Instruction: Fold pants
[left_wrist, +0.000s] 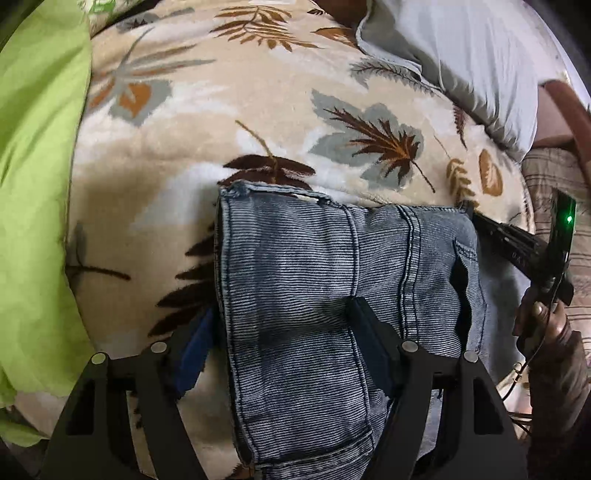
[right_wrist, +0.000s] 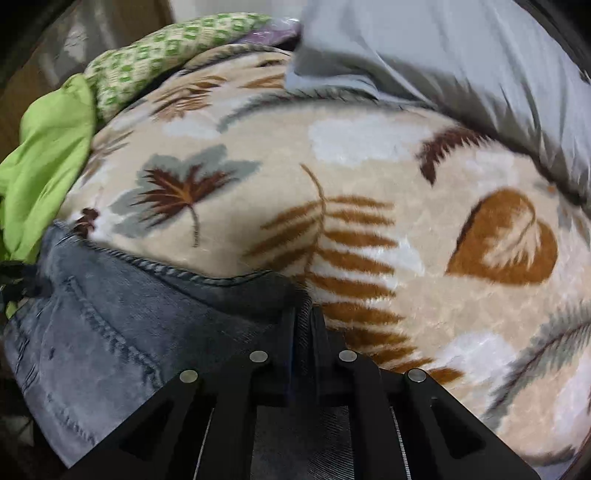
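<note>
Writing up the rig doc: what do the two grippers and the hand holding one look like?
Both grippers are matte black plastic: two curved fingers with triangular cutouts and round silver pivot pins. The left gripper has blue pads. The right gripper seen from the left camera has a green LED, faint lettering and a thin cable. The hand wears a dark sleeve.

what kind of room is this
Most likely a bedroom: the jeans lie on a leaf-print blanket spread like bedding, with a grey pillow at its far edge and a green sheet beside it.

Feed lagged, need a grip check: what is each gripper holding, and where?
Right gripper is shut on the jeans' top edge. Left gripper straddles the folded leg, jaws apart, not pinching.
</note>
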